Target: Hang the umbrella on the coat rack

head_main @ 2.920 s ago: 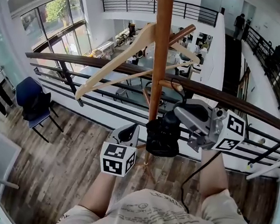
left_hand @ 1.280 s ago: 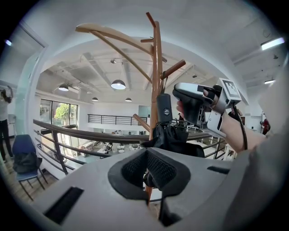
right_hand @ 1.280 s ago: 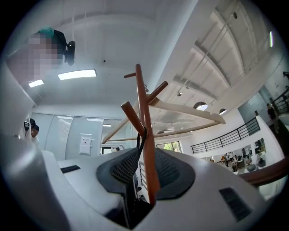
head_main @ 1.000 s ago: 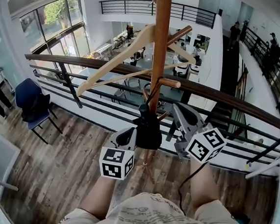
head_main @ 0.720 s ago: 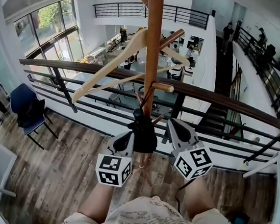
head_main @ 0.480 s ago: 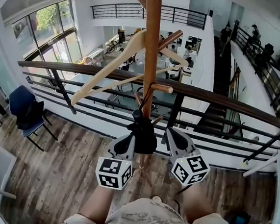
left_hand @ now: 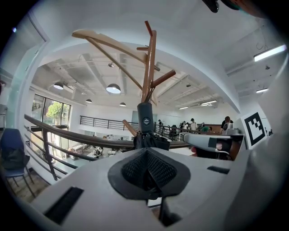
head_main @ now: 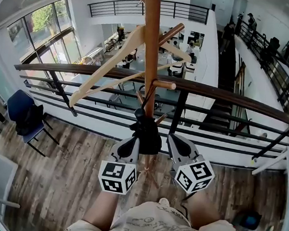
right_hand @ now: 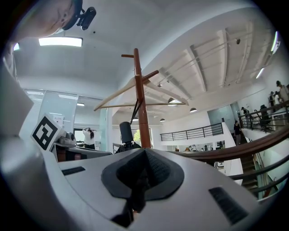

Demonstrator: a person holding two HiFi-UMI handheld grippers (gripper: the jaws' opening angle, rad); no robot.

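From my remote seat I see both tools held low in front of the person. The left hand-held gripper [head_main: 130, 142] has its jaws pressed together with nothing between them, the dark pads meeting in one point. The right hand-held gripper [head_main: 173, 140] is the same: jaws together and empty.

The black folded umbrella [head_main: 145, 133] hangs between the two, just ahead of their tips and close against the pole of the wooden coat rack [head_main: 150, 47]. From the left hand-held gripper it sits straight ahead beyond the jaw tips, handle end up. From the right one it sits ahead and a little to the left, with a dark strap running up from it toward the pole. I cannot tell which peg carries it. Neither hand-held gripper has hold of it. The left tip is just beside its lower part, but I cannot tell whether they touch.

Higher on the rack, above both hand-held grippers, a pale wooden hanger [head_main: 114, 64] tilts across the pole, with its long arm slanting down to the left gripper's side. Beyond the rack runs a dark railing [head_main: 228, 95], and past that is an open hall below. Far out on the left gripper's side a blue chair [head_main: 23, 111] stands on the plank floor [head_main: 62, 175].
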